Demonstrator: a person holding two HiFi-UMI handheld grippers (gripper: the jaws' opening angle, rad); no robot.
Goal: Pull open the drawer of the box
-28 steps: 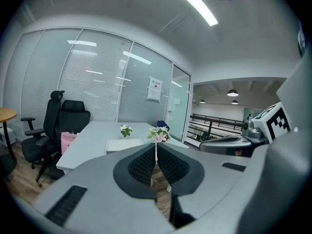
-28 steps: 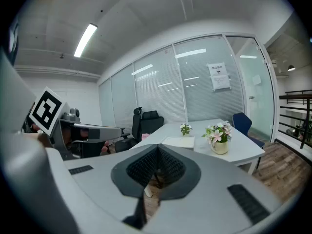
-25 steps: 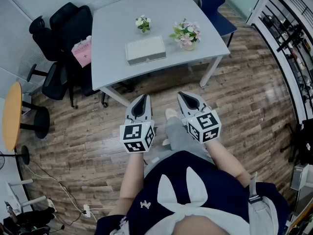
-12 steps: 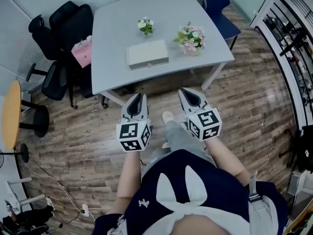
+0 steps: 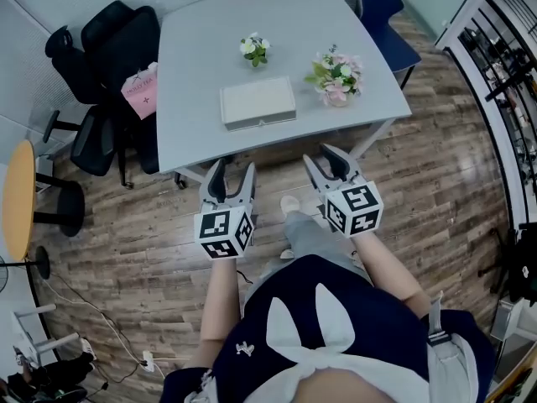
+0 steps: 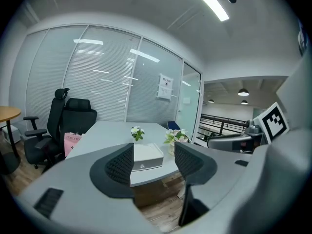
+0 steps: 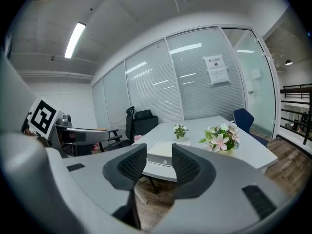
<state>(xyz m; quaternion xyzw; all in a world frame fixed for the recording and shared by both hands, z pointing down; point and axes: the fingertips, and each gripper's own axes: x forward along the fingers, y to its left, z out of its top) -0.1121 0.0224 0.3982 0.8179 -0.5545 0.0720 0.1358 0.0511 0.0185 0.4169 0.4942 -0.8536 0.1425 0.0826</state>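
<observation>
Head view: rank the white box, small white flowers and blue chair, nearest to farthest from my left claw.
1. White box, on the table, front centre.
2. Small white flowers, behind the box.
3. Blue chair, far right, beyond the table.

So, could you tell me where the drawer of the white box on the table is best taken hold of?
Probably by the small knob centred on the front face of the box. That face looks toward the near edge of the table, so come in level from that side, pinch the knob and pull straight back; the flat top shows no other hold.
</observation>
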